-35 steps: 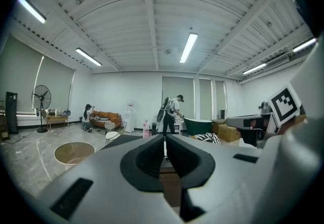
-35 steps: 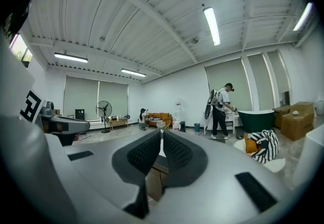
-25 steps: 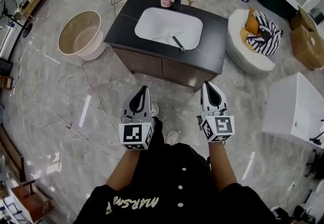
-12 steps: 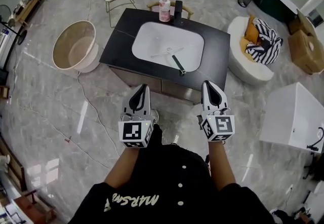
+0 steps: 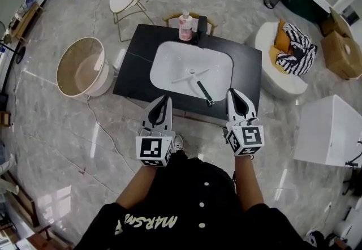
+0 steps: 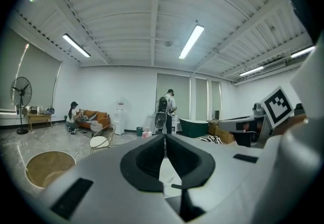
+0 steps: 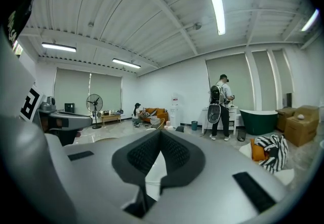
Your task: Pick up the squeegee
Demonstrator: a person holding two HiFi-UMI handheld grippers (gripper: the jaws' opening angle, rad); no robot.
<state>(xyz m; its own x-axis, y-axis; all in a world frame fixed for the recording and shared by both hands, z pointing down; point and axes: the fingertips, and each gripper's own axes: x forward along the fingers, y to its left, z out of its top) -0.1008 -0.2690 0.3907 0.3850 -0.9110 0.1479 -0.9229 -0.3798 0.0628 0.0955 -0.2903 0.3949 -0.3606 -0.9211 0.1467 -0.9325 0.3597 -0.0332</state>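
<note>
The squeegee [image 5: 204,92] lies in the white sink basin [image 5: 169,62] of a black vanity counter [image 5: 136,56], its black handle pointing toward me and its pale blade across the basin. My left gripper [image 5: 164,98] hovers shut and empty at the counter's near edge, left of the squeegee. Just right of the handle's end, my right gripper [image 5: 233,92] is shut too, with nothing in it. In the left gripper view the left gripper's [image 6: 164,137] jaws meet in front of the basin. The right gripper [image 7: 160,132] shows the same in the right gripper view.
A pink bottle [image 5: 185,26] and a black faucet [image 5: 201,22] stand at the counter's far edge. A beige round tub [image 5: 82,67] sits left. To the right are a white armchair [image 5: 271,68] with striped cloth and a white box [image 5: 331,127]. A cable [image 5: 104,130] crosses the floor.
Both grippers have advanced level toward the vanity, which now sits right in front of their tips. Their jaws stayed shut.
</note>
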